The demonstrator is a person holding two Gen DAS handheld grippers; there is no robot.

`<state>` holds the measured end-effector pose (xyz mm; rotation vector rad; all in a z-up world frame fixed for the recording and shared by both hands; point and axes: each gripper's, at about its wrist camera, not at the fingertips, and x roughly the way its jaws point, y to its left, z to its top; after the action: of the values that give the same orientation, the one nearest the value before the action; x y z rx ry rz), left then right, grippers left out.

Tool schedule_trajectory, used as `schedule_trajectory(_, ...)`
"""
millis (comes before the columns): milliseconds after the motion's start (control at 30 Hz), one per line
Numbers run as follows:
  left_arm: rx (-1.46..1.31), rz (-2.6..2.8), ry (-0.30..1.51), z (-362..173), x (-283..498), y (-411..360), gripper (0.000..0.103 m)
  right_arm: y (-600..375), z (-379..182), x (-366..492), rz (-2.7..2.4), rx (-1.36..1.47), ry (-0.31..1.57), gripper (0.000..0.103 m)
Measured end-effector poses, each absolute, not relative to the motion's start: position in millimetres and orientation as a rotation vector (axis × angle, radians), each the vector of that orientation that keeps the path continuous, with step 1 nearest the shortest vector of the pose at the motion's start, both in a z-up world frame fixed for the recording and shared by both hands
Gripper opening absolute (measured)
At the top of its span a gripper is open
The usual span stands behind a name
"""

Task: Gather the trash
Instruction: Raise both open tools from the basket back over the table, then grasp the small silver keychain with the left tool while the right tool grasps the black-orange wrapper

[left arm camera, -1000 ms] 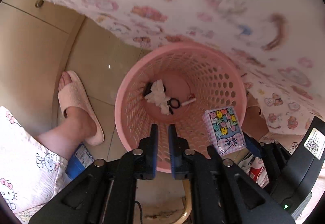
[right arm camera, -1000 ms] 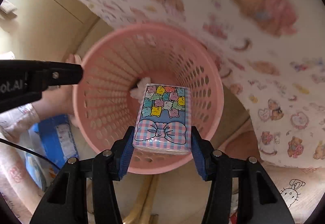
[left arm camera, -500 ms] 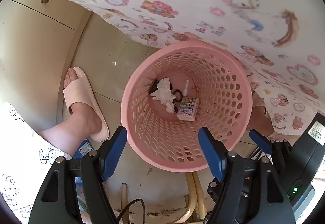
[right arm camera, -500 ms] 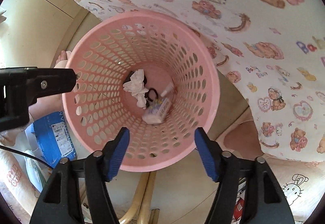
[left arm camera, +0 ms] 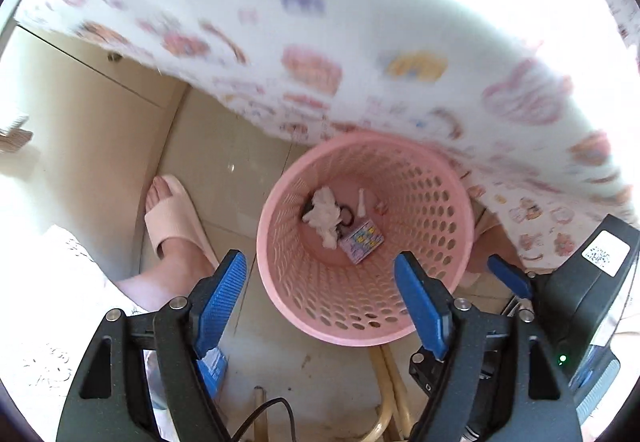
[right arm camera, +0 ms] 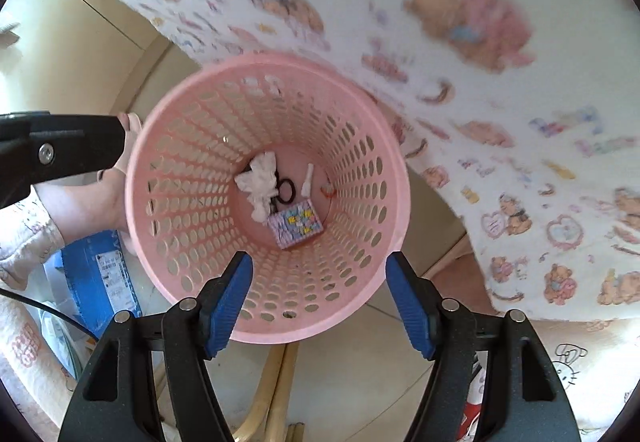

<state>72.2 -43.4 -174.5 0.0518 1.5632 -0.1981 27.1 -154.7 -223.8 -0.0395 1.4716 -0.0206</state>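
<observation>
**Hanging wide over the bin**

Both tools pointed straight down over the round pink perforated plastic basket [right arm camera: 264,197]. The left gripper [left arm camera: 320,302] had just been opening, its blue pads spread wide with nothing between them. The right gripper [right arm camera: 318,294] stood wide and empty too. The small patterned tissue packet [right arm camera: 295,224] lay flat on the basket's bottom, beside a crumpled white tissue [right arm camera: 260,185] and a black ring [right arm camera: 285,190]

Pink perforated basket [right arm camera: 168,201], bear-print white cloth [right arm camera: 500,101], pastel checked pack [right arm camera: 296,224].
</observation>
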Motion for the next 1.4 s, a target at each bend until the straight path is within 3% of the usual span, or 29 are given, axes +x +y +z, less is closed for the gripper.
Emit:
schedule_trajectory(400, 0.033, -0.154, 1.360, -118, 80, -20, 0.076, -167, -172, 28, -0.001, 0.054, 1.331, 0.071)
schedule_trajectory(933, 0.038, -0.116, 1.052, -57, 81, -14, 0.081, -174, -77, 4, 0.040, 0.057, 0.959, 0.072)
schedule_trajectory(1200, 0.028, -0.188, 1.037, -43, 77, -24, 0.084, -192, -37, -4, -0.003, 0.077, 0.793, 0.072)
schedule_trajectory(1400, -0.016, -0.215, 1.075, -30, 94, -23, 0.078, -203, -6, 9, -0.032, 0.014, 0.723, 0.072)
